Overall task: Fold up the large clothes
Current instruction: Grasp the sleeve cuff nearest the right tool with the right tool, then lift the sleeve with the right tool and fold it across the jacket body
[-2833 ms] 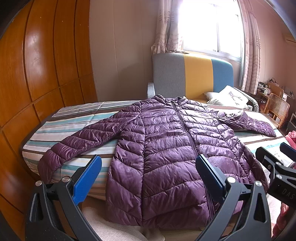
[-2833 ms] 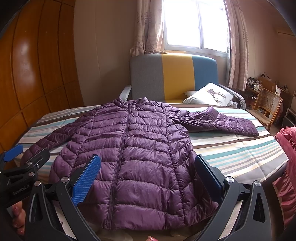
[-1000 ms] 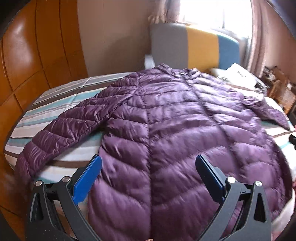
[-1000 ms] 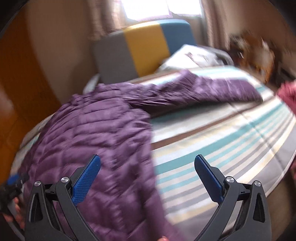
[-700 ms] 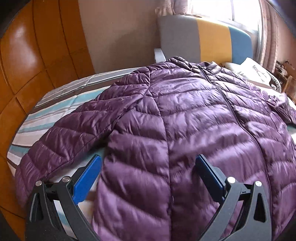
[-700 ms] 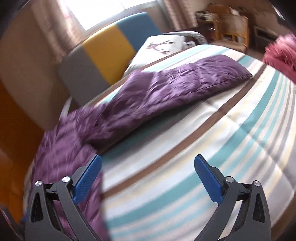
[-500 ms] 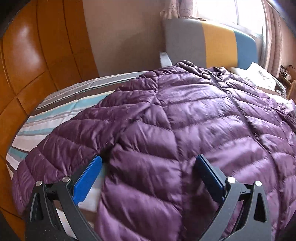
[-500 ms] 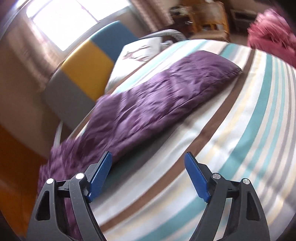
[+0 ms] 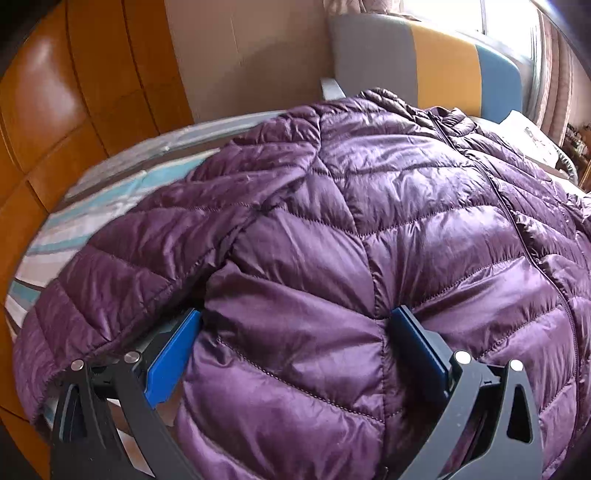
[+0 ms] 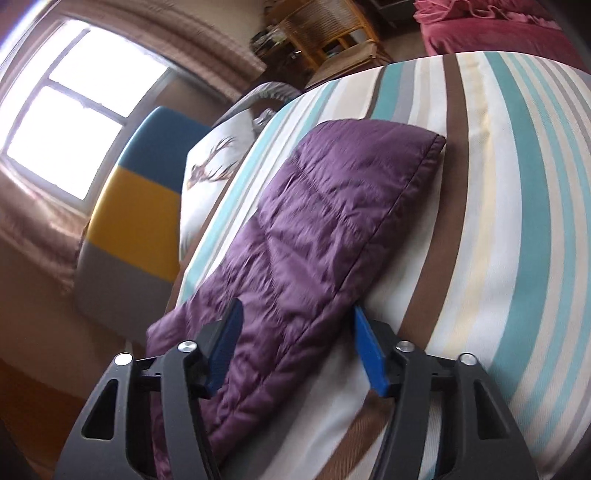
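A purple quilted jacket (image 9: 369,221) lies face up and spread out on the striped bed (image 9: 110,192). My left gripper (image 9: 295,332) is low over it by the armpit. Its jaws stand wide apart, and a bulge of the jacket's side lies between the blue pads (image 9: 173,358). The near sleeve (image 9: 129,266) runs off to the left. In the right wrist view the other sleeve (image 10: 332,206) lies flat on the bedding. My right gripper (image 10: 295,332) straddles it partway along. Its jaws are closing with the sleeve between them, the pads at its edges and no firm pinch visible.
A grey, yellow and blue headboard (image 9: 424,66) stands at the bed's far end, with a deer-print pillow (image 10: 210,166) beside it. Wooden panelling (image 9: 55,110) lines the left side. A wicker chair (image 10: 325,22) and a pink cloth (image 10: 480,26) are past the bed's right edge.
The left gripper sank forward until jacket fabric lay between its open jaws. The right gripper swung from the jacket body to the far sleeve, rolled, and its jaws narrowed around the sleeve.
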{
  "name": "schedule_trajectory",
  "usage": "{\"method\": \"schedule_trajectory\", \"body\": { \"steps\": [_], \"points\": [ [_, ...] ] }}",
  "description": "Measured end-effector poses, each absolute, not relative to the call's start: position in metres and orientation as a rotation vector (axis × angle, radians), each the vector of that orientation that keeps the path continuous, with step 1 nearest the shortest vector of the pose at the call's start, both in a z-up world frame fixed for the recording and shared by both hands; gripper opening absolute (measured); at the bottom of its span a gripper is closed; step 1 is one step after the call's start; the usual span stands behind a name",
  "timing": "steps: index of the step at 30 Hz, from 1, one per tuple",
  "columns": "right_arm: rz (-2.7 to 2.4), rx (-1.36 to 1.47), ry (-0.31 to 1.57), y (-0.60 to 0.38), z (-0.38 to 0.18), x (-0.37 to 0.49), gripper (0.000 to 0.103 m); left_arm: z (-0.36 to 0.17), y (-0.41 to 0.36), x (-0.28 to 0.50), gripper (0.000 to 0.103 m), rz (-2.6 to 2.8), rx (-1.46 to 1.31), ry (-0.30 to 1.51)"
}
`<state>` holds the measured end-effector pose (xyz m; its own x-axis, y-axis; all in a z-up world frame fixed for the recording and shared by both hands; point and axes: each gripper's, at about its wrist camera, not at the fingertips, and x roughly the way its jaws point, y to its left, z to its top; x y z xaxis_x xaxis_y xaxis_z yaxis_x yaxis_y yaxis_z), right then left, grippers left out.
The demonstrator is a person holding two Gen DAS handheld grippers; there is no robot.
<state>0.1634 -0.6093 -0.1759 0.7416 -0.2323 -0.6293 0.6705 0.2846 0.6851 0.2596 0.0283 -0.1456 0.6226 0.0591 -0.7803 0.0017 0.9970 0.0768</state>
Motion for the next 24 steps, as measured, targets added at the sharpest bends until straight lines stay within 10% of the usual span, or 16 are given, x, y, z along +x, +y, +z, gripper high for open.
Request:
{"method": "schedule_trajectory", "body": {
  "steps": [9, 24],
  "points": [
    [-0.630, 1.205, 0.449, -0.632, -0.187, 0.161, 0.011, -0.151, 0.031, 0.263, 0.101, 0.019, 0.049, 0.905],
    [-0.492, 0.456, 0.509, -0.494, -0.093, 0.227, 0.007, -0.151, 0.032, 0.262, 0.101, 0.018, 0.046, 0.906]
  ]
}}
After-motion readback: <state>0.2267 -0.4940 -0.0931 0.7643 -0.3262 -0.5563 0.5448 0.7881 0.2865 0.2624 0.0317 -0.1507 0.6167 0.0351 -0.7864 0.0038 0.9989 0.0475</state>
